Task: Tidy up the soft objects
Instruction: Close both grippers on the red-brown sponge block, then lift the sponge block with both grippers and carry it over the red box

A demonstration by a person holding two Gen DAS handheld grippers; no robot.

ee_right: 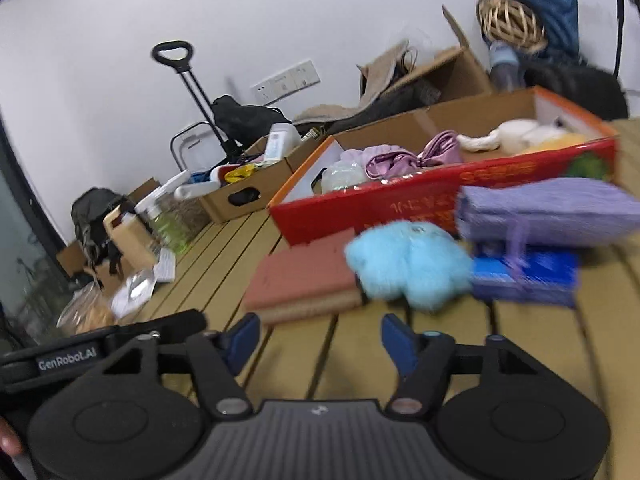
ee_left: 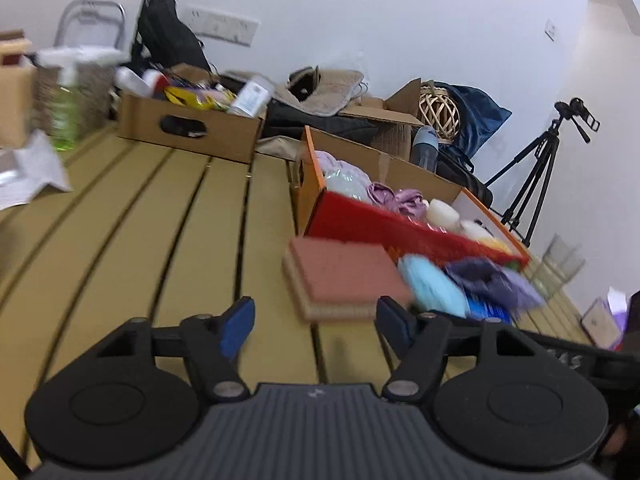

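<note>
Both hand-held grippers, left [ee_left: 316,320] and right [ee_right: 320,338], are spread and empty over the slatted worktop [ee_left: 160,220]. Before the red box [ee_right: 400,204] lie a pink sponge [ee_left: 340,280], a blue plush toy [ee_right: 408,264] and a purple cloth [ee_right: 552,212].

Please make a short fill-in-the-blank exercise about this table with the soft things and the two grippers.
1. The fluffy toy in front of the red box is light ____.
2. The sponge lies to the ____ of the toy in both views.
3. The purple cloth rests on a ____ pack.
4. Neither the left gripper nor the right gripper holds ____.

Missing words: blue; left; blue; anything
</note>
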